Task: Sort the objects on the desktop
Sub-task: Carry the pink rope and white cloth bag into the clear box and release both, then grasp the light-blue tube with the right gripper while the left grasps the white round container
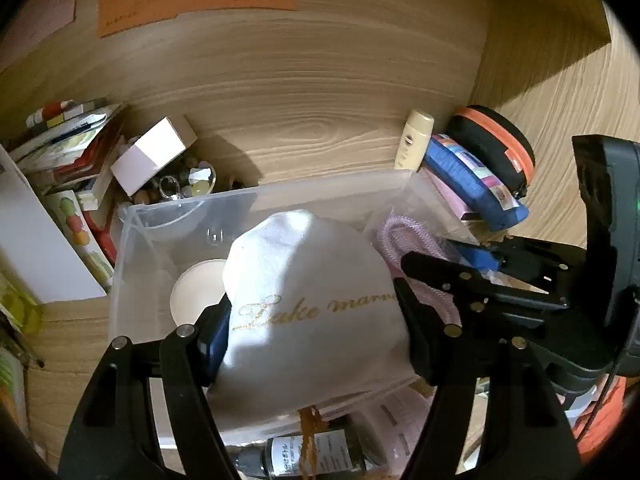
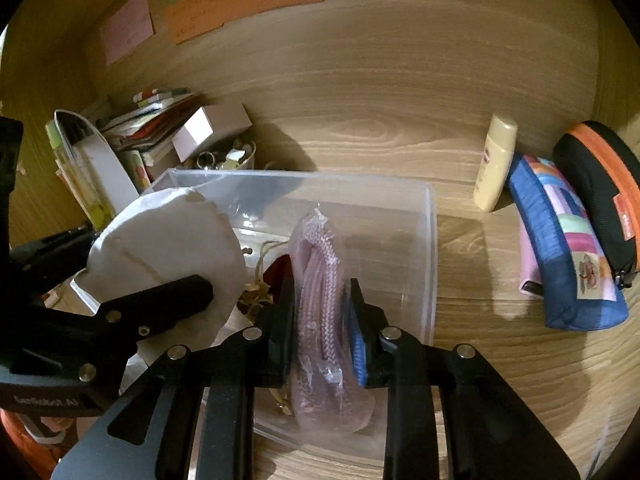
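My left gripper (image 1: 316, 320) is shut on a white cloth pouch (image 1: 308, 292) with gold lettering and holds it over a clear plastic bin (image 1: 132, 264). The pouch also shows in the right wrist view (image 2: 168, 248). My right gripper (image 2: 320, 320) is shut on a bagged pink braided cord (image 2: 320, 312) and holds it over the same bin (image 2: 428, 248). The cord shows behind the pouch in the left wrist view (image 1: 404, 240). A round cream tin (image 1: 196, 292) lies inside the bin.
On the wooden desk to the right lie a cream lotion bottle (image 2: 496, 160), a blue patchwork pouch (image 2: 568, 256) and a black-and-orange zip case (image 2: 604, 196). A pink box (image 2: 212, 130), books (image 2: 148, 124) and a bowl of trinkets (image 2: 224, 158) stand at the back left.
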Demonstrator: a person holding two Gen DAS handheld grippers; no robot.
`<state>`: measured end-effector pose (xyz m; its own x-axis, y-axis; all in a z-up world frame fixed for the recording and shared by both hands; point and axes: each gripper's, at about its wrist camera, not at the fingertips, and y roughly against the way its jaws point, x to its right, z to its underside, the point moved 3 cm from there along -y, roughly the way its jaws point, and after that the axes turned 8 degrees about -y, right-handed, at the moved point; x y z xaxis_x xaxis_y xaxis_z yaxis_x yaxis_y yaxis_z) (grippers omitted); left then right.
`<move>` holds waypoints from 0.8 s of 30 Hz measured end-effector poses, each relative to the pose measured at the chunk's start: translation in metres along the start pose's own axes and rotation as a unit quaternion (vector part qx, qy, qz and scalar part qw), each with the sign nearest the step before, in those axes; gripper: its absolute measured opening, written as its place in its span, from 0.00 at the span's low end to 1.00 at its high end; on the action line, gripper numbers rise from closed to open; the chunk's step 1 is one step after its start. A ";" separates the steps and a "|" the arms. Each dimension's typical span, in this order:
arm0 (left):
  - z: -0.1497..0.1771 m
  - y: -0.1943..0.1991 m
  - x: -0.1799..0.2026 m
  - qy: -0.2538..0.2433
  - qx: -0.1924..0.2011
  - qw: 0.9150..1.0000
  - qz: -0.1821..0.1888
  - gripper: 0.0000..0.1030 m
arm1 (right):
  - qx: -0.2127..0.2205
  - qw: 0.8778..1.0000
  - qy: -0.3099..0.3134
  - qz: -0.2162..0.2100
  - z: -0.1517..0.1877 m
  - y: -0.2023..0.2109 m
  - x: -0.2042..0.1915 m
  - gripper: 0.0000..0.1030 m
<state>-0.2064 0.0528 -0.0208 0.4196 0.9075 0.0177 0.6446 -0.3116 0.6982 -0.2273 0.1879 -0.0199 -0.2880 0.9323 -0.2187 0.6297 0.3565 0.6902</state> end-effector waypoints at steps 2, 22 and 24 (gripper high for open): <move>0.000 0.002 0.000 0.003 0.001 1.000 0.004 0.68 | 0.008 1.000 0.005 0.004 -0.002 0.005 -0.001 0.23; 0.005 0.101 -0.005 0.006 0.074 0.996 -0.051 0.97 | 0.098 0.993 -0.015 0.066 0.014 0.104 0.016 0.81; 0.016 0.107 -0.009 0.008 0.068 0.996 -0.060 0.97 | 0.099 0.993 -0.015 0.067 0.021 0.112 0.017 0.81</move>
<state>-0.1305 0.0068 0.0420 0.3245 0.9447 -0.0475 0.7707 -0.2350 0.5923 -0.1464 0.2453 0.0393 -0.1723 0.9725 -0.1570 0.7913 0.2316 0.5659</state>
